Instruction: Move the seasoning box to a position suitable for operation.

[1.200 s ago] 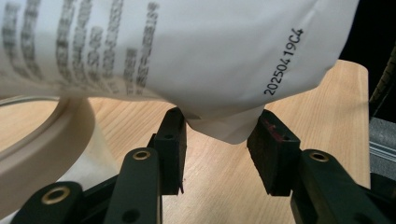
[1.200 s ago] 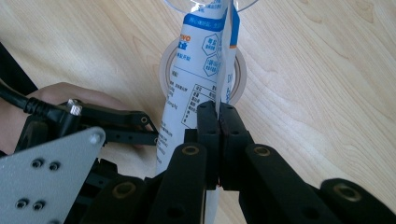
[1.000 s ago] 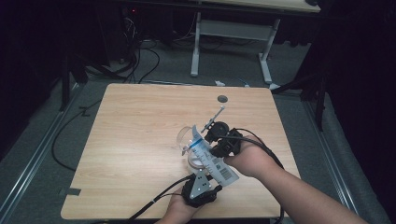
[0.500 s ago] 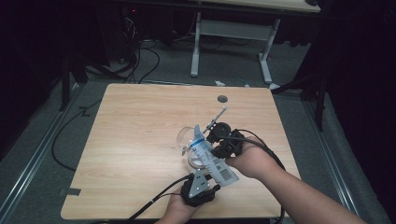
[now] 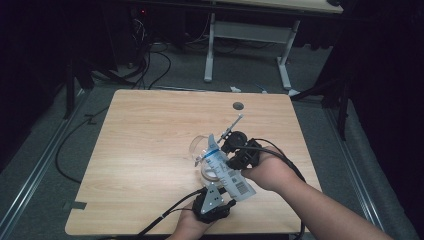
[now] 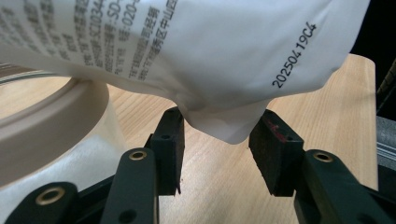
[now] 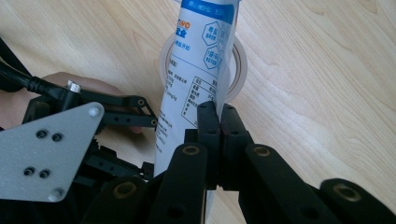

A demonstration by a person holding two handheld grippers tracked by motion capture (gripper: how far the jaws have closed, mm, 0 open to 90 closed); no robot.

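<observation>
A printed white pouch (image 5: 227, 167) is held above the wooden surface (image 5: 145, 145), over a roll of tape (image 7: 164, 58) that lies flat on it. The right gripper (image 7: 218, 114) is closed tight on a thin side edge of the pouch. The left gripper (image 6: 219, 140) has just been opening; its fingers (image 6: 170, 140) are seen standing at either side of the pouch's sagging lower corner, contact uncertain. The pouch is judged light, soft and easily creased (its film probably slippery), so it is best taken by a flat sealed edge rather than the yielding middle.
</observation>
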